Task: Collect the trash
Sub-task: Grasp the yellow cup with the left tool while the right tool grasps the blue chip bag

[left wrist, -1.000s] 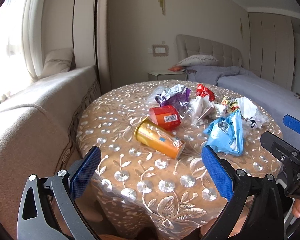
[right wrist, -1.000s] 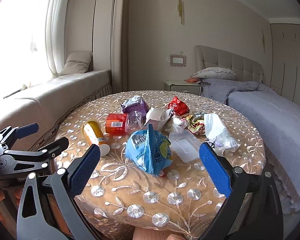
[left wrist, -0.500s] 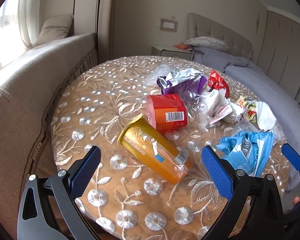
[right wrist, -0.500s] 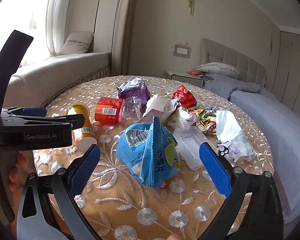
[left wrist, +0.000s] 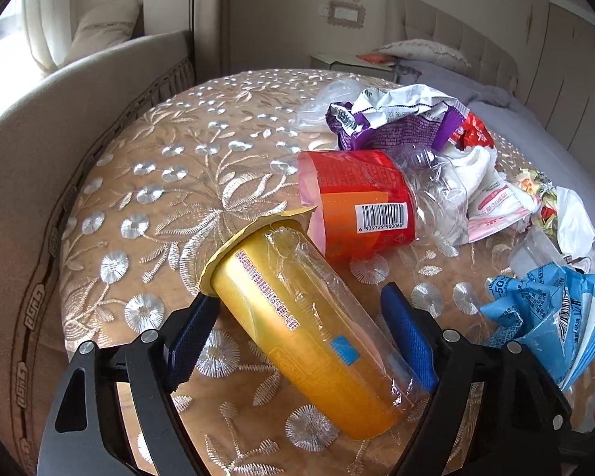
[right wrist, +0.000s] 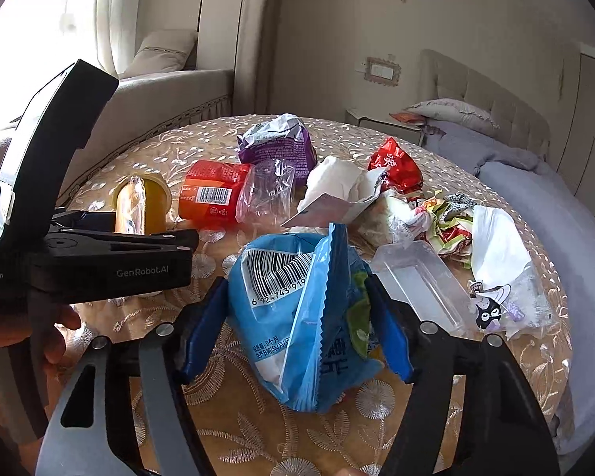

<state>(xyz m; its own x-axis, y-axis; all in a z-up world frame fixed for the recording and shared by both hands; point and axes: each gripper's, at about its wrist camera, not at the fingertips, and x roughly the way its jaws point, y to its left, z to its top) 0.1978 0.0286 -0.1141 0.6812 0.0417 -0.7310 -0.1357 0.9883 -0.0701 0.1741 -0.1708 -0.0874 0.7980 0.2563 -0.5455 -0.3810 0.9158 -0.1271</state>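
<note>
Honestly, both jaws have just been closing: left gripper (left wrist: 297,341) straddles the yellow cup (left wrist: 297,329) lying beside the red cup (left wrist: 361,202), right gripper (right wrist: 297,329) pinches the blue bag (right wrist: 305,317). That film-wrapped cup could slip sideways; the bag might just crumple out.

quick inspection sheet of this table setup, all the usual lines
surface: round table, embroidered cloth
job's things: yellow cup lying on its side; blue bag; red cup, purple bag, wrappers in a pile
clutter: nothing seen
grippers: left gripper astride yellow cup, right gripper astride blue bag, both just been closing, contact unclear
cables: nothing seen
surroundings: bed, window seat
</note>
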